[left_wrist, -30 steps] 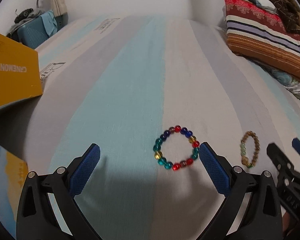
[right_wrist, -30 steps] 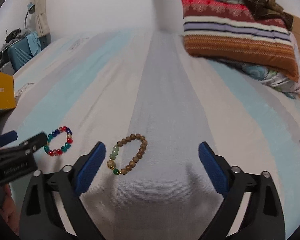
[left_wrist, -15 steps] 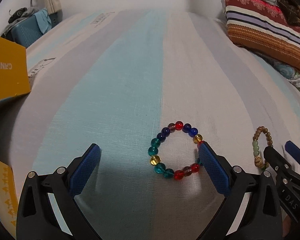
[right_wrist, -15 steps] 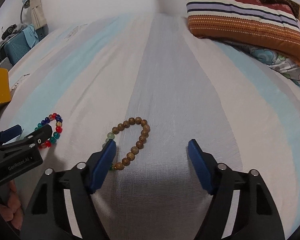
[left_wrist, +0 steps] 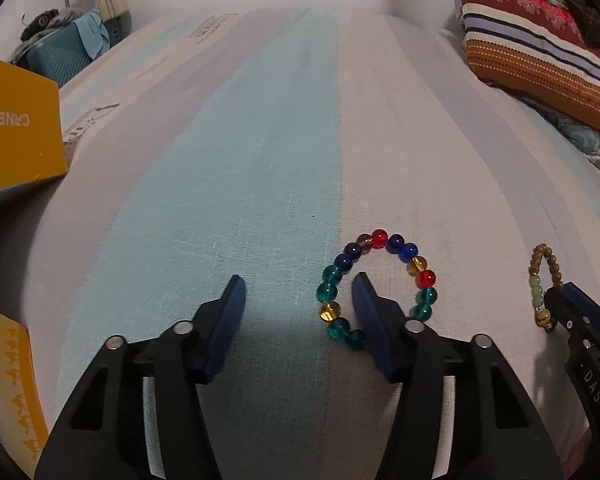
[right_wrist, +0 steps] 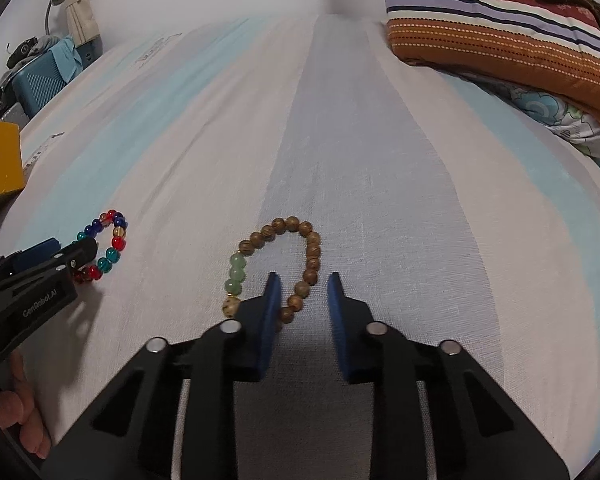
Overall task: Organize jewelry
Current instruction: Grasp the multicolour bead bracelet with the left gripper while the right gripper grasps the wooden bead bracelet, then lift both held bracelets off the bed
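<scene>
A bracelet of coloured glass beads [left_wrist: 410, 250] lies flat on the striped bedsheet; it also shows in the right wrist view [right_wrist: 118, 234]. My left gripper [left_wrist: 298, 292] is partly closed, its right finger inside the ring and its left finger outside, straddling the ring's left side. A brown wooden bead bracelet [right_wrist: 312, 248] with green beads lies to the right; it also shows in the left wrist view [left_wrist: 550, 264]. My right gripper [right_wrist: 303, 290] is narrowly open, its left finger inside the loop, its fingers straddling the loop's right strand without clamping it.
A yellow box [left_wrist: 16, 132] stands at the left edge of the bed, another yellow printed piece [left_wrist: 8, 376] below it. A striped pillow [right_wrist: 500, 36] lies at the far right on floral bedding. A blue case [right_wrist: 40, 76] sits beyond the bed's far left.
Both grippers moved forward and down onto their bracelets. Both have narrowed from wide open, each with one finger now inside its bracelet loop.
</scene>
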Motion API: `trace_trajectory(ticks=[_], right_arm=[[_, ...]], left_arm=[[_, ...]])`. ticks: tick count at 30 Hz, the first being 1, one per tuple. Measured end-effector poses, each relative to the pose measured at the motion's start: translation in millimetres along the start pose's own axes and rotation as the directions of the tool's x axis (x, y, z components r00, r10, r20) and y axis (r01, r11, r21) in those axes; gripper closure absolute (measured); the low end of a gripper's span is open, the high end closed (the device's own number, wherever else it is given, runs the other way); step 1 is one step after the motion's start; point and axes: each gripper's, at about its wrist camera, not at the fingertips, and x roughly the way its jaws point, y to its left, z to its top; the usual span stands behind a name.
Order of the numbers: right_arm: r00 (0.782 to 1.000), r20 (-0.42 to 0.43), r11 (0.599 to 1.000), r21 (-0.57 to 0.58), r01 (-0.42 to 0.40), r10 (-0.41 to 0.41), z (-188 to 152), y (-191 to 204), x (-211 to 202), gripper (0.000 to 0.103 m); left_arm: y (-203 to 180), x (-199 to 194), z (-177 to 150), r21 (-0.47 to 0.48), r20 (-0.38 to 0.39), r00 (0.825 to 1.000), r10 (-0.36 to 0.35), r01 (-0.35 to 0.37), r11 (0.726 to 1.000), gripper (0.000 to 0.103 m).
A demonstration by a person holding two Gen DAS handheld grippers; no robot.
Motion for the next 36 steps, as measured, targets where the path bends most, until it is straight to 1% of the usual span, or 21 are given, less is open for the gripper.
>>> trace_trajectory(ticks=[2,3,4,5,6,8,13,23,28,36], right_arm=[[1.000,-0.001,1.000,0.002,0.000,0.000,-0.5,-1.0,-0.3,0.089],[1.000,-0.003,1.000,0.004,0.000,0.000,-0.5,-1.1,-0.4,0.091],[1.000,-0.001,1.000,0.009,0.001,-0.001,-0.4,-1.8,-1.0,0.094],[1.000,0.002,1.000,0.014,0.006,-0.006,-0.3,-2.8,-2.4,0.096],[1.000,0.008,1.000,0.016,0.010,-0.010,0.0,-3.8,-3.7,0.096],[1.000,0.016,1.000,0.017,0.005,-0.006,1.1,-4.7,-7.3,0.096],[1.000,0.018,1.000,0.030,-0.008,0.007,2.2,-8.3,-9.8,0.096],[0.997,0.071,0.999,0.039,-0.023,0.020,8.2,-10.4,-34.5,0.096],[0.995,0.095,0.999,0.039,-0.024,0.020,7.5,-10.4,-51.1,0.096],[0.994,0.106,0.999,0.033,-0.022,0.019,5.0,-10.3,-69.5,0.096]], left_arm=[[-1.7,-0.4,0.0,0.008,0.000,1.000,-0.003,0.003,1.000,0.062],[-2.5,-0.9,-0.3,0.015,0.001,1.000,-0.004,0.004,1.000,0.071],[-2.9,-1.8,-0.7,0.019,0.003,1.000,-0.006,0.006,1.000,0.084],[-2.8,-3.1,-0.8,0.020,0.004,1.000,-0.006,0.006,1.000,0.091],[-2.6,-4.5,-0.9,0.018,0.006,1.000,-0.005,0.005,1.000,0.094],[0.6,-7.0,-0.4,0.002,0.006,1.000,-0.027,0.027,1.000,0.094],[1.1,-11.4,0.3,-0.002,0.011,0.999,-0.037,0.037,0.999,0.094],[-1.6,-47.8,5.2,-0.001,0.074,0.994,-0.086,0.086,0.996,0.094],[-5.3,-61.3,4.8,0.005,0.090,0.991,-0.100,0.100,0.995,0.094],[-8.1,-81.0,2.4,0.014,0.098,0.989,-0.111,0.110,0.994,0.094]])
